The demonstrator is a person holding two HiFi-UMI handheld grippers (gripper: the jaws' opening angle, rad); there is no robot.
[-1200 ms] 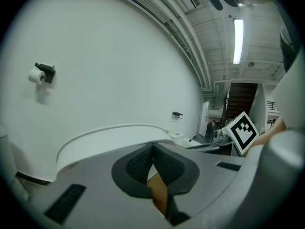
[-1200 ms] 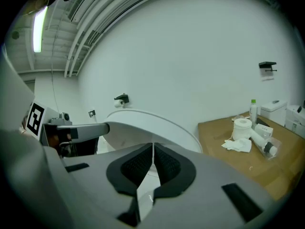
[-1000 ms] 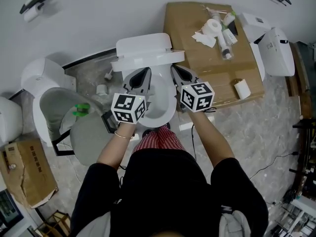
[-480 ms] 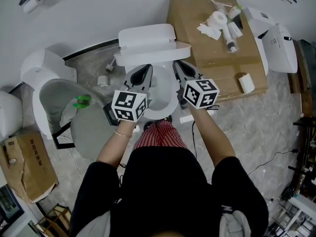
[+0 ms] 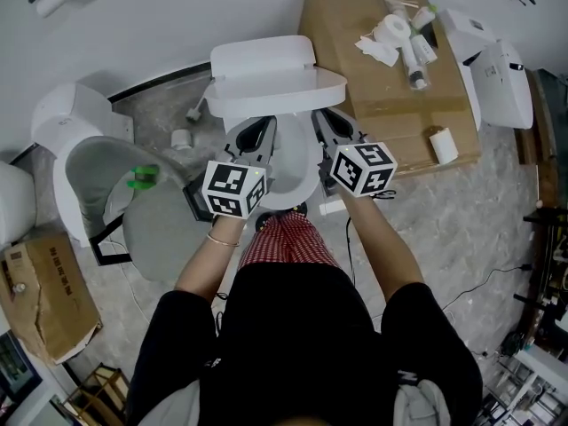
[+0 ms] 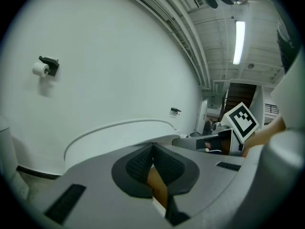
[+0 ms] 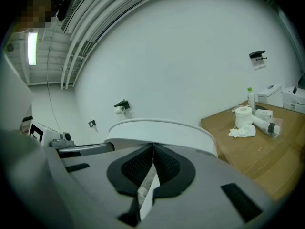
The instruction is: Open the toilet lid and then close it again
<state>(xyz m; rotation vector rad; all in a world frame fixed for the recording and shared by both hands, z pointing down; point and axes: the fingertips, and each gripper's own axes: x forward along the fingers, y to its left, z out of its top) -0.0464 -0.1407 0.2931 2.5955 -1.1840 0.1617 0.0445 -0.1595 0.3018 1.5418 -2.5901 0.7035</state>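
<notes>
I see my left gripper (image 5: 257,133) and right gripper (image 5: 327,126) pinched closed, empty, against the white, partly raised toilet lid (image 5: 277,85).

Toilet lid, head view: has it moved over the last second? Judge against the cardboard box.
Yes, slightly. Against the cardboard box, the front edge of the toilet lid has come towards the person, as if being lowered.

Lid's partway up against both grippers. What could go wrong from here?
1. The left gripper and right gripper both have their jaws shut, apparently only propping the toilet lid rather than clamping it. It may slip off and slam down.
2. Uneven pushing from the two sides might twist its hinge.
</notes>
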